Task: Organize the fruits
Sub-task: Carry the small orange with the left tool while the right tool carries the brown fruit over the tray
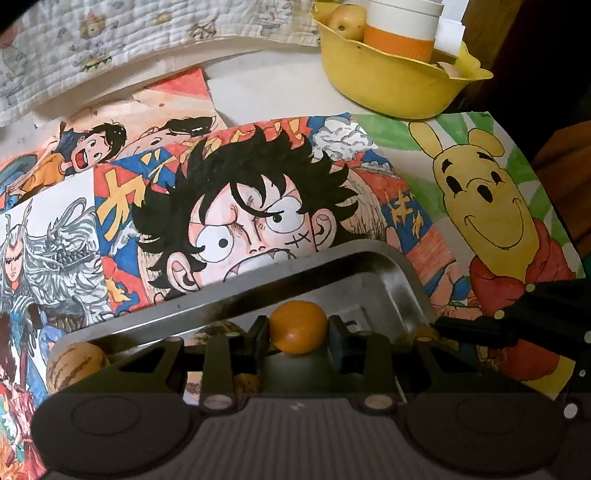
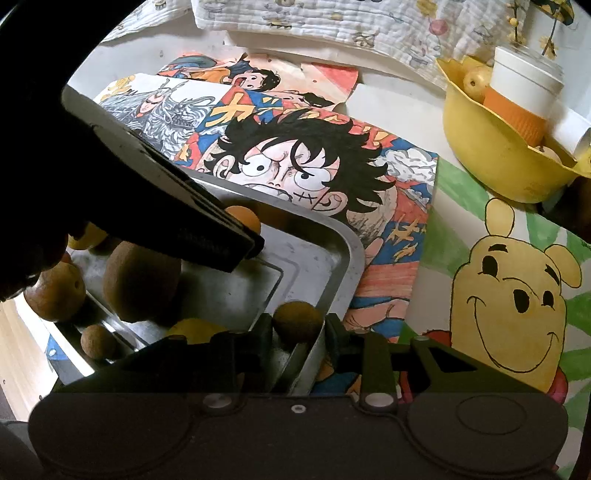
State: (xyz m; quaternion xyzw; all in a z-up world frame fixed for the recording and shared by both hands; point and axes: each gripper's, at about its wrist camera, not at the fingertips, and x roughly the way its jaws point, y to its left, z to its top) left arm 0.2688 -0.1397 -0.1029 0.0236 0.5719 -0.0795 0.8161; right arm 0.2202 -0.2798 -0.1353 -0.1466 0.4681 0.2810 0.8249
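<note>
My left gripper is shut on a small orange fruit just above the metal tray. In the right wrist view the same gripper reaches in from the upper left with the orange fruit at its tip. The right gripper is shut on a small round brown fruit over the tray's near corner. Its black fingers enter the left wrist view from the right. More brown fruits and a yellow one lie in the tray.
A yellow bowl at the back right holds a pale fruit and an orange-and-white cup. Cartoon drawings cover the table. A quilted cloth lies along the back. A brown fruit sits at the tray's left.
</note>
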